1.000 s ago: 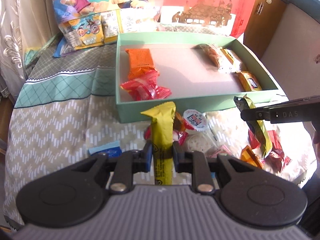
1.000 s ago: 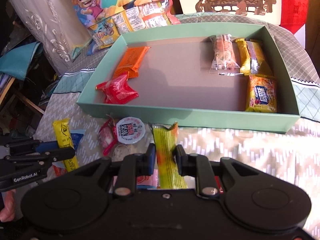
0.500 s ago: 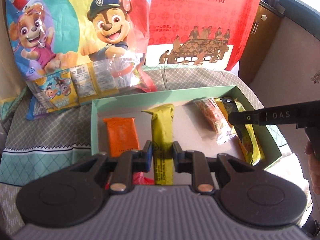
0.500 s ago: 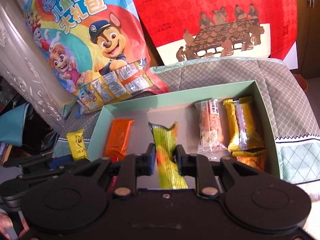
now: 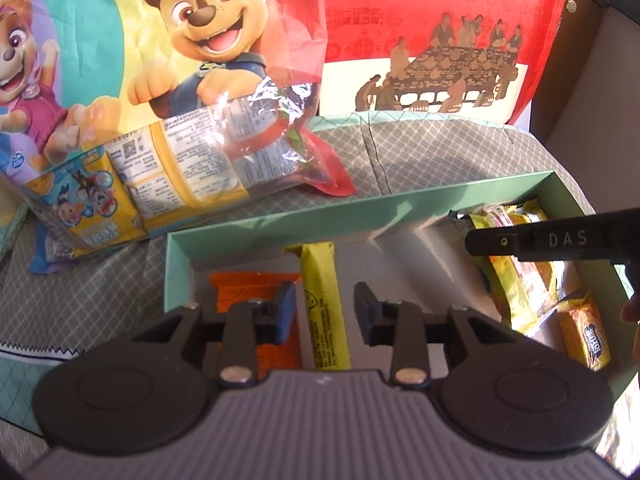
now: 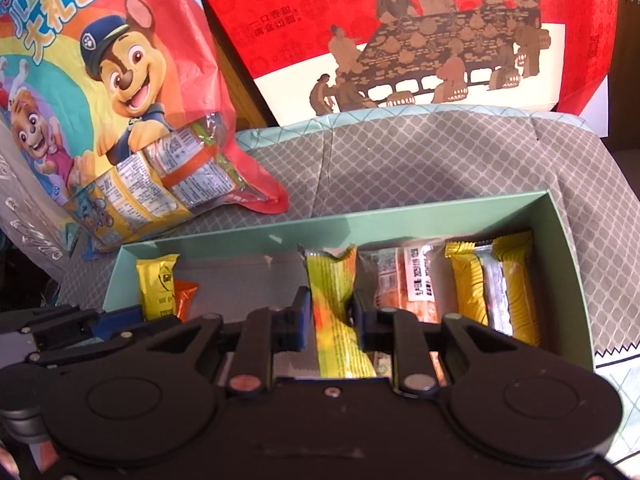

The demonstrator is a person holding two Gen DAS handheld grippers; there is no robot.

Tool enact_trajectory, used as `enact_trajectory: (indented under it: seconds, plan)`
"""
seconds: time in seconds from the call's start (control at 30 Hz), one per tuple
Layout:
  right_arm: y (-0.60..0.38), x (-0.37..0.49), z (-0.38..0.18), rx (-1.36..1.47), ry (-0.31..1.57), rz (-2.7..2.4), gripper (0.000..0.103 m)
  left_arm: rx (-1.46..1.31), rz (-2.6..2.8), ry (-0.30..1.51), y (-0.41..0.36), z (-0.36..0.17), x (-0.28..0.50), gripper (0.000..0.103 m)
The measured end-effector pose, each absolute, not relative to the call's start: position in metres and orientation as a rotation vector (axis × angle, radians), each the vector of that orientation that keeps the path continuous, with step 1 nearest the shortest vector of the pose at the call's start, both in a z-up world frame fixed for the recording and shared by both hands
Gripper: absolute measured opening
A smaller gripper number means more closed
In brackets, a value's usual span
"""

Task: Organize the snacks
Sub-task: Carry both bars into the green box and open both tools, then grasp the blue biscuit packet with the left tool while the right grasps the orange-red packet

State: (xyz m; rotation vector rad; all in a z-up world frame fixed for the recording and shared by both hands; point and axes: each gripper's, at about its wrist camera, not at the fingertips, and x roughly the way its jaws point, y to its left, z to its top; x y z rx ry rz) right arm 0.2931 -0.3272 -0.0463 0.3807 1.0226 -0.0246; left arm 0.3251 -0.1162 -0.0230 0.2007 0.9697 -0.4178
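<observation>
A mint green box (image 5: 400,204) (image 6: 360,224) lies on the patterned cloth. My left gripper (image 5: 325,312) is over its left end and its jaws are opening. The yellow bar (image 5: 320,280) (image 6: 156,284) lies between them beside an orange packet (image 5: 248,284), and the pads stand clear of it. My right gripper (image 6: 332,320) is over the middle of the box. Its jaws are starting to open, but the pads still touch a green-yellow packet (image 6: 332,288). One of its fingers (image 5: 520,240) crosses the left wrist view at the right.
At the box's right end lie an orange-white packet (image 6: 412,284) and several yellow packets (image 6: 492,288) (image 5: 520,288). Behind the box, a cartoon-dog snack bag (image 5: 180,80) (image 6: 120,80) and a red gift bag (image 5: 440,20) (image 6: 400,20) stand upright. A person's fingers (image 5: 632,312) show at the right edge.
Both grippers have moved forward from the loose snacks at the table's front to over the box. The left jaws have opened off the yellow bar. The right still carries the green-yellow packet.
</observation>
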Motion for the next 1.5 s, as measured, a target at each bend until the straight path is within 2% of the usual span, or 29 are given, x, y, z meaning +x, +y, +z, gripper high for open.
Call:
enact_trajectory:
  seconds: [0.07,0.1,0.13,0.43,0.53,1.0,1.27,1.5]
  plan:
    - [-0.327,0.290,-0.044,0.388,1.000,-0.025,0.074,0.212,-0.402,0.920,-0.114,-0.016,0.319,0.091]
    - [-0.325,0.286,-0.040,0.376,0.976,-0.027,0.080,0.223,-0.391,0.897,-0.113,-0.012,0.315,0.096]
    - [-0.323,0.284,-0.038,0.369,0.966,-0.024,0.087,0.228,-0.389,0.888,-0.113,-0.009,0.312,0.096]
    - [-0.308,0.246,-0.010,0.320,0.953,-0.001,0.092,0.189,-0.381,0.907,-0.097,0.014,0.277,0.101]
    - [-0.305,0.221,0.005,0.327,0.930,-0.001,0.103,0.191,-0.390,0.897,-0.090,0.024,0.254,0.103]
    - [-0.263,0.113,0.019,0.307,0.950,0.070,0.103,0.224,-0.339,0.944,-0.019,0.021,0.158,0.103]
    - [-0.239,0.078,-0.010,0.331,1.022,0.107,0.103,0.207,-0.236,1.062,0.029,-0.014,0.130,0.103]
    - [-0.220,0.067,-0.031,0.338,1.083,0.136,0.103,0.189,-0.216,1.136,0.035,-0.046,0.116,0.102]
